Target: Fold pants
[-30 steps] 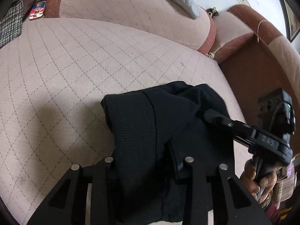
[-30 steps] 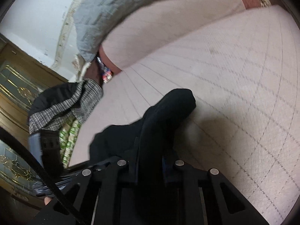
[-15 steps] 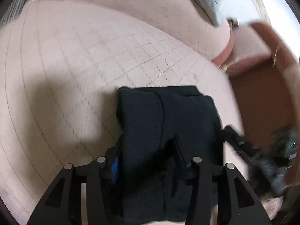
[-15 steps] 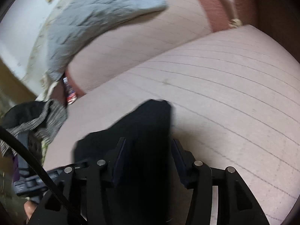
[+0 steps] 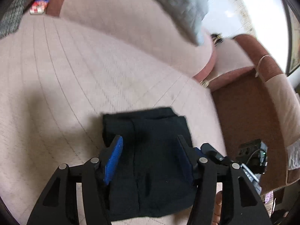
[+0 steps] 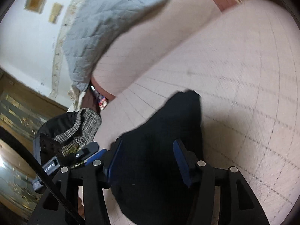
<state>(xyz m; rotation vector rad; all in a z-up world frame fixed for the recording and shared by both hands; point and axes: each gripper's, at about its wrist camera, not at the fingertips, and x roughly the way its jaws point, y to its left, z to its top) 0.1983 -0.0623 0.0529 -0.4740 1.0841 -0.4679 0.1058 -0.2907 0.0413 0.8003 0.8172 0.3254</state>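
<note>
Left gripper point(image 5: 150, 146): fingers point(image 5: 114, 157) spread wide, straddling the folded black pants point(image 5: 150, 161) without pinching them. Right gripper point(image 6: 148, 150): fingers point(image 6: 181, 159) likewise spread over the same bundle. The pants lie flat on the pink quilted sofa point(image 5: 65, 86), near its brown armrest point(image 5: 249, 112). A grey blanket point(image 6: 105, 30) drapes the backrest.

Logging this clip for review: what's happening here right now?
A person with a hand-held gripper in each hand is folding black pants on a pink quilted sofa seat. The pants lie in a compact folded bundle. Both the left hand-held gripper and right hand-held gripper are open, straddling the fabric.
</note>
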